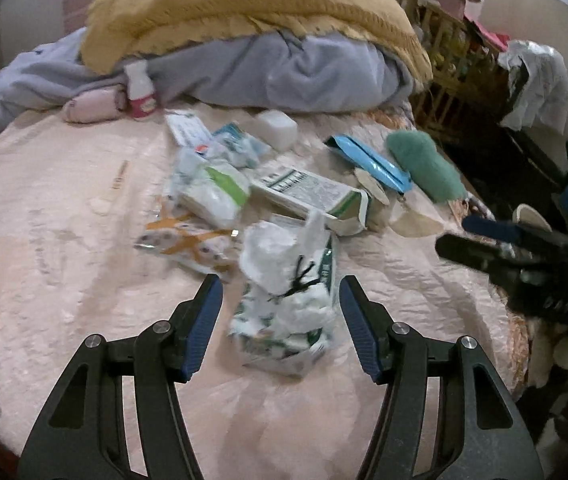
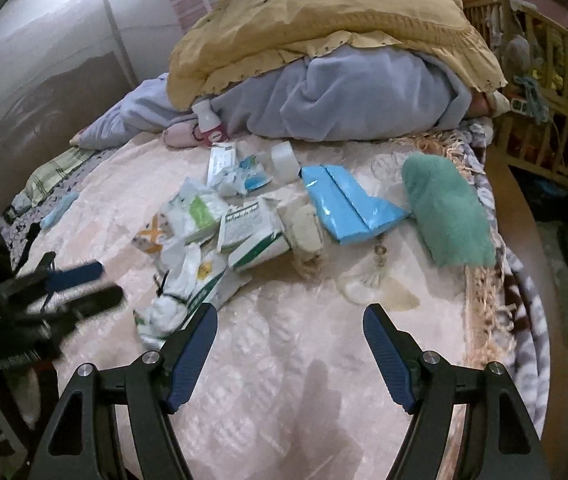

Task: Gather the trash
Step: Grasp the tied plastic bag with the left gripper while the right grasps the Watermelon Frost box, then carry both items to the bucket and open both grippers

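Note:
Trash lies scattered on a pink bedspread (image 1: 63, 260). Nearest is a crumpled white and green packet (image 1: 284, 320), and my left gripper (image 1: 280, 280) stands open around it with both pads clear of its sides. Beyond it are a green and white carton (image 1: 308, 196), a tissue pack (image 1: 211, 192), an orange-patterned wrapper (image 1: 183, 244) and a blue pouch (image 1: 368, 160). My right gripper (image 2: 291, 308) is open over bare bedspread, with the crumpled packet (image 2: 179, 304) just off its left finger. The blue pouch (image 2: 344, 208) and the carton (image 2: 251, 236) lie farther ahead.
A grey blanket (image 1: 284, 72) under a yellow cover (image 1: 243, 8) is heaped at the back. A pink-labelled bottle (image 1: 139, 96), a white cup (image 1: 277, 128) and a teal fuzzy cloth (image 1: 424, 164) sit nearby. A wooden crib (image 2: 544, 80) stands beyond the bed's right edge.

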A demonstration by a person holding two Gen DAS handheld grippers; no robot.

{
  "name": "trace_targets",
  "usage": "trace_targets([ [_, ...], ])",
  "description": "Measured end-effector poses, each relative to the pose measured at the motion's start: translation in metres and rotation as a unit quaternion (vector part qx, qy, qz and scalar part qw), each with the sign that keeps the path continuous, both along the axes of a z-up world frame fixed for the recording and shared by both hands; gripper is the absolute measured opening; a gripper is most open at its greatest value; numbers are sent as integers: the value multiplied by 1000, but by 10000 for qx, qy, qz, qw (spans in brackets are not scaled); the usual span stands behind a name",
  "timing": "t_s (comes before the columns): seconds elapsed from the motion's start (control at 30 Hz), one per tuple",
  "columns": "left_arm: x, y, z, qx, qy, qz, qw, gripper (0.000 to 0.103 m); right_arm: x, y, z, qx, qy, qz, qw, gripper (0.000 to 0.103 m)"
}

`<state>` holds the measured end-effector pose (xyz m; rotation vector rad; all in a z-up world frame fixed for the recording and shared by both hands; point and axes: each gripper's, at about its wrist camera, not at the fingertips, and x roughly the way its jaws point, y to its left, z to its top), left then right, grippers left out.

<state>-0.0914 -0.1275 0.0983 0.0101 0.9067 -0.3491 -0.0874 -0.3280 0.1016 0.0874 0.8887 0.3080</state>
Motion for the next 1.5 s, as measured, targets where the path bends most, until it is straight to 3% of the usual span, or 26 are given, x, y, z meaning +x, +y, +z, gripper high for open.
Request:
trace_targets([
  [0.17,22,-16,-22,62,344,-167,9992,56,25,10,8,25,-59,230,9997,69],
  [0.27,36,-12,-38,-160,765,-162,9968,23,43,19,12,60,-46,380,9993,69],
  [0.33,39,1,-36,-504,861,-49,9950,23,56,27,11,81,61,544,9985,69],
  [0.47,33,23,-16,-717,627,79,9954,22,77,48,4,-77,175,889,9959,69],
  [0.73,22,53,8,-779,301,359,9959,22,125,92,-40,-774,744,1131,9878,69],
  [0.77,21,54,9,-780,301,372,9958,22,127,93,-45,-869,801,1113,9867,66],
  [0.8,21,54,9,-788,307,375,9957,22,130,93,-51,-944,863,1034,9864,53],
  [0.83,19,53,9,-792,305,366,9957,22,130,91,-53,-905,893,987,9870,53],
  [1.2,8,19,19,-664,83,256,9974,22,54,49,8,-327,145,802,9961,53],
  [1.5,-8,-25,28,-378,-147,65,9992,22,-10,7,20,-183,-167,380,9990,53],
])
